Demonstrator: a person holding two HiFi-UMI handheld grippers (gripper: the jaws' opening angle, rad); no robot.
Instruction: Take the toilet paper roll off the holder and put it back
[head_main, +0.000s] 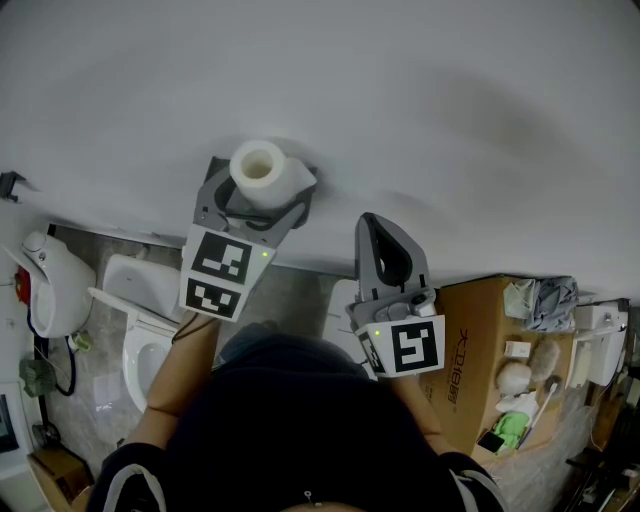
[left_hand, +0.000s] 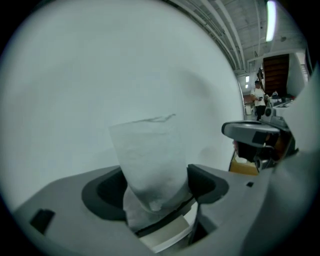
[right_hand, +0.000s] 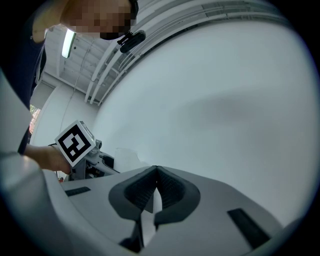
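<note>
Where the left gripper (left_hand: 155, 188) reaches forward to the white wall (head_main: 450, 100), its jaws stand wide and pinch the toilet paper roll (left_hand: 147, 155) between them, both dark pads (left_hand: 202, 182) pressing on the paper's sides. The roll's lower part looks squeezed narrower there. It stands on end in that grip: its long axis runs roughly upright, across the line of the jaws and leaning a little to the left in the left gripper view. In the head view its hollow core opens up toward the camera. A loose, torn edge of paper shows at the roll's top, close against the wall. Whether the roll touches the wall I cannot tell. The marker cube (head_main: 222, 270) of the left gripper faces up, and the person's bare left forearm (head_main: 180, 375) stretches out behind it from a dark sleeve. To the right, near but apart from the roll, the right gripper (right_hand: 156, 172) also points at the wall. Its jaws are pressed together at the tips with nothing between them, and its own marker cube faces up. Farther out, a white toilet (head_main: 135, 320) stands on the floor below the left arm. An open cardboard box (head_main: 475, 350) with small items sits to the right of the right gripper.
</note>
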